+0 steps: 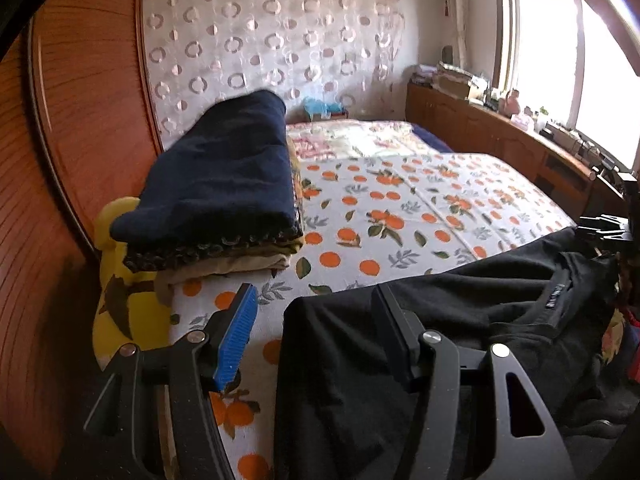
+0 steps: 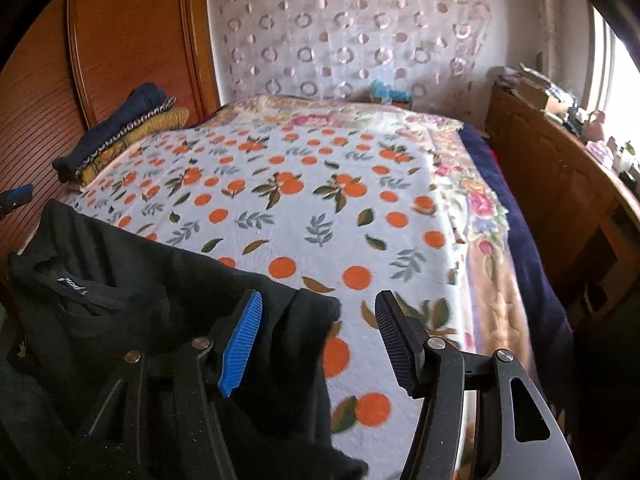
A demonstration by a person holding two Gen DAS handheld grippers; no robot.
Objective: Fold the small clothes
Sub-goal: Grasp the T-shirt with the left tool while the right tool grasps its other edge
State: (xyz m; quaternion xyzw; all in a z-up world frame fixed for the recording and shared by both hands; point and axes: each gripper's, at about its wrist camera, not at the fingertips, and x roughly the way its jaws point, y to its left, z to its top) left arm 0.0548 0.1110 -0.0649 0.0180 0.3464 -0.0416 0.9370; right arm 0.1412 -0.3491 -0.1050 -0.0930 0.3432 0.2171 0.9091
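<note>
A black top lies spread along the near edge of the bed, its neck label facing up. My left gripper stands open over its left corner. The blue-padded finger is off the cloth over the blanket, and the black finger is above the fabric. My right gripper is open too, with the garment's right corner lying between its fingers. Neither gripper's pads press on the cloth.
A stack of folded clothes with a navy piece on top sits at the bed's left side by the wooden wardrobe. The orange-print blanket covers the bed. A cluttered wooden cabinet runs along the right under the window.
</note>
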